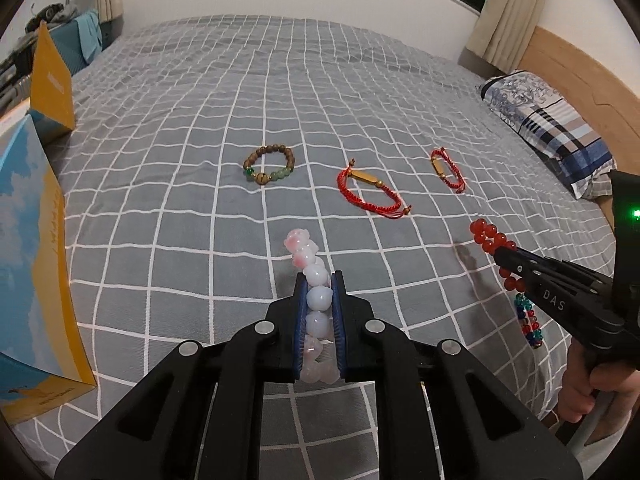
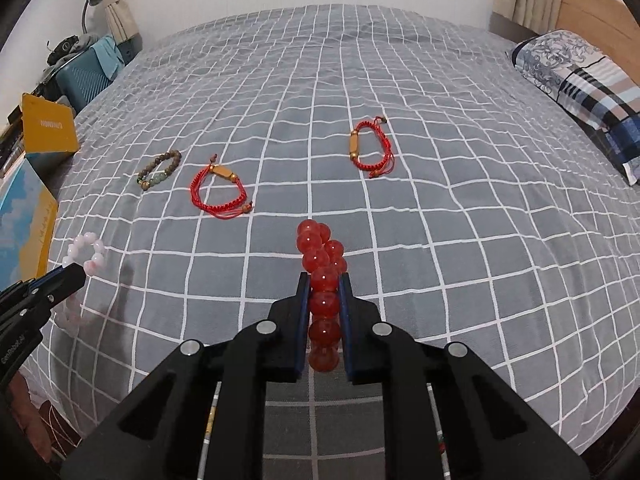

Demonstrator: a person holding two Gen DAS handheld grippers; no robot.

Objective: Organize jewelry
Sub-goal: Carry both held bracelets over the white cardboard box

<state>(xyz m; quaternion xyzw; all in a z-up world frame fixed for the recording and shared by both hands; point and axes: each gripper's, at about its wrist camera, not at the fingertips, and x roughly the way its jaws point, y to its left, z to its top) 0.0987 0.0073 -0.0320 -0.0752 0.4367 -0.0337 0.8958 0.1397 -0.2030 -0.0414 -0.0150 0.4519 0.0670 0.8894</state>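
My left gripper (image 1: 319, 280) is shut on a pink-and-white bead bracelet (image 1: 308, 256) and holds it above the grey checked bedspread (image 1: 200, 140). My right gripper (image 2: 325, 280) is shut on a red bead bracelet (image 2: 320, 248), also held above the bed. Each shows in the other view: the pink bracelet (image 2: 86, 254) at the left, the red one (image 1: 490, 240) at the right. On the bed lie a brown-and-green bead bracelet (image 1: 270, 165), a red cord bracelet (image 1: 370, 192) and a second red cord bracelet (image 1: 447, 169). A multicoloured bead bracelet (image 1: 530, 320) lies under the right gripper.
An open blue-and-yellow box (image 1: 36, 264) with its raised yellow lid (image 1: 52, 84) stands at the bed's left edge. A patterned pillow (image 1: 552, 124) lies at the right by the wooden headboard (image 1: 580, 68). A teal case (image 2: 86, 76) stands beyond the bed's far left.
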